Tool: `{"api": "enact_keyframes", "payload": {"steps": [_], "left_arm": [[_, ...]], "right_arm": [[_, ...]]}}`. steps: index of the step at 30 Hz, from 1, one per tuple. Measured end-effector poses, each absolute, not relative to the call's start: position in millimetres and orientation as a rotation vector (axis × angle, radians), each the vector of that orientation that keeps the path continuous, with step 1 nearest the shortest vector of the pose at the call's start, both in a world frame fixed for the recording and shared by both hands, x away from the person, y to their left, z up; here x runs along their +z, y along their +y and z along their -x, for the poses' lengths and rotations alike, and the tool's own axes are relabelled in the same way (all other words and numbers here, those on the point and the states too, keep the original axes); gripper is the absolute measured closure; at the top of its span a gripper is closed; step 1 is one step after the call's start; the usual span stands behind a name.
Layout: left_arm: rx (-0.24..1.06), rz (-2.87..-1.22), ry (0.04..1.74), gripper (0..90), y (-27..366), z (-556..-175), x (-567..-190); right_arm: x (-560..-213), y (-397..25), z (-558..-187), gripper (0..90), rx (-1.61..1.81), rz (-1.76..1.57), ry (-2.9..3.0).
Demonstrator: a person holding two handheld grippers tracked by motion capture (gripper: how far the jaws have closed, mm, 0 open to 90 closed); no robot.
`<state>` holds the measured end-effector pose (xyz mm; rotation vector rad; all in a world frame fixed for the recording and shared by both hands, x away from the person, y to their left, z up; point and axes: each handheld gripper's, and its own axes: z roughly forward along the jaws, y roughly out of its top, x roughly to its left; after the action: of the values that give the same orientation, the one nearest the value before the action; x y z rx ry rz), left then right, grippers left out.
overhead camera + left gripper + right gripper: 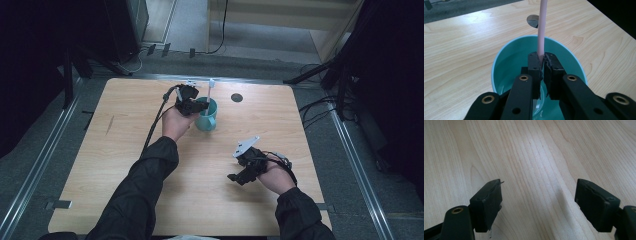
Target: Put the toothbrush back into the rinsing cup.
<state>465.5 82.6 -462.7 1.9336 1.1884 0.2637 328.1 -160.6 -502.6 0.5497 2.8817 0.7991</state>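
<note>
A teal mug [206, 115] stands on the wooden table [125, 150], back of centre. My left gripper [192, 102] hangs at the mug's left rim, shut on a thin pink-white stick [210, 89] that rises upright out of the mug. In the left gripper view the pink stick [541, 25] is pinched between the jaws of the left gripper [542, 61] over the mug's teal inside [509, 65]. My right gripper [239, 170] rests low over the table at front right, open, with bare wood between the jaws of the right gripper [537, 195].
A small dark round hole [236, 97] sits in the tabletop right of the mug, also seen as a dark disc [533, 20] behind it. Metal rails [40, 165] run along both table sides. Cables and stands [330, 95] lie on the floor around.
</note>
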Motion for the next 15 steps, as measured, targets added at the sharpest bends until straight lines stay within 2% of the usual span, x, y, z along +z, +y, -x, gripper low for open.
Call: {"api": "enact_keyframes", "payload": {"steps": [9, 13, 15], "left_arm": [[0.267, -1.986, 1.185, 83.9, 83.6, -463.5, -461.4], [0.263, -1.983, 1.179, 81.3, 85.9, -461.1, -456.1], [0.233, -1.979, 1.175, 76.6, 88.1, -460.4, -453.5]], "right_arm": [[-502.7, -160.5, -328.1, 21.9, 0.798, -0.548, 2.883], [-502.9, -160.7, -328.1, 21.9, 0.799, -0.545, 2.883], [-503.2, -161.3, -328.6, 21.9, 0.797, -0.551, 2.881]]}}
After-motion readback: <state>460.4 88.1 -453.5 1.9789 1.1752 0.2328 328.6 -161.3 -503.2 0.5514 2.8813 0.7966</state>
